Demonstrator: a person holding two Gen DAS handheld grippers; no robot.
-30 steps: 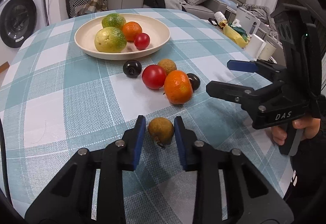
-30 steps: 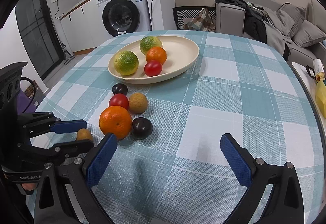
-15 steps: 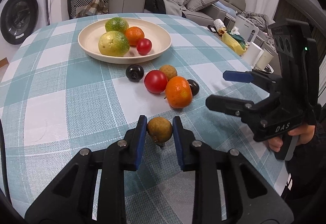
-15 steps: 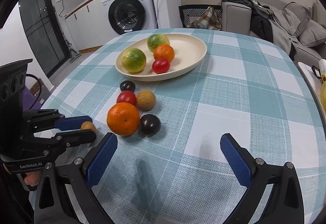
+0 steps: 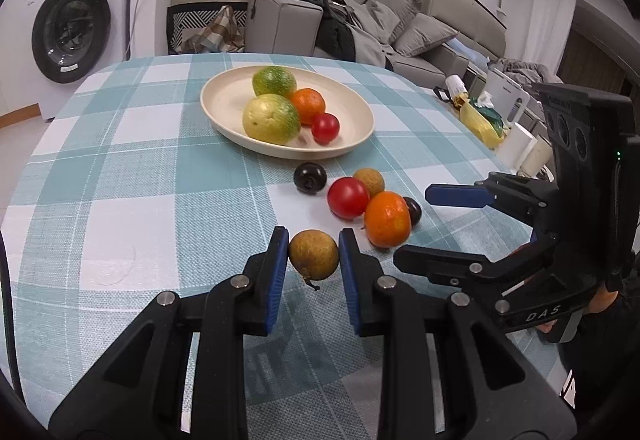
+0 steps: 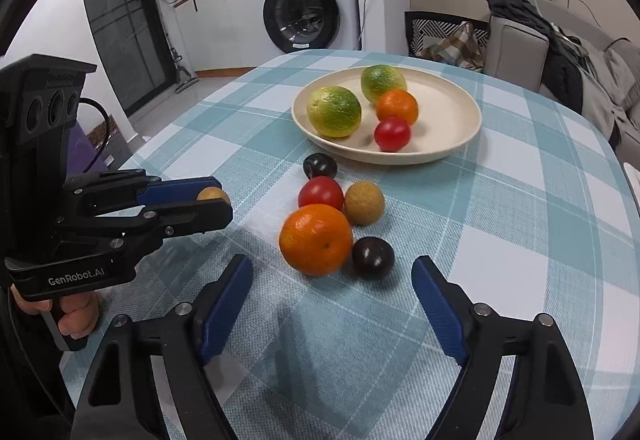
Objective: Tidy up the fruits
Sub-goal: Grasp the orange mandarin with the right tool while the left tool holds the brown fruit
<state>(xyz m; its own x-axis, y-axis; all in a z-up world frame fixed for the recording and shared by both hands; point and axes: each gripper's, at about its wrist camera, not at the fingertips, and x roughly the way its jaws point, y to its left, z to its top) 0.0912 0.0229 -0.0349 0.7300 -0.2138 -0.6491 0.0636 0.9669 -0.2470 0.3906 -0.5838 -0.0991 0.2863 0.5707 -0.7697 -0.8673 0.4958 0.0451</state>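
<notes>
Near the front of the tabletop point(image 5: 120, 168), the left hand-held gripper point(image 5: 313, 254) squeezes a small brown fruit point(image 5: 313, 254). Carry it gently to the far plate point(image 5: 224, 96). The right hand-held gripper point(image 6: 332, 304) waits wide apart.

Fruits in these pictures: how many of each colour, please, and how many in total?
Green: 2
Orange: 2
Red: 2
Dark: 2
Brown: 2, one in the left claw
Total: 10

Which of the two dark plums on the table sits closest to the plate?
The dark plum just below the plate rim; the other plum lies beside the big orange.
</notes>
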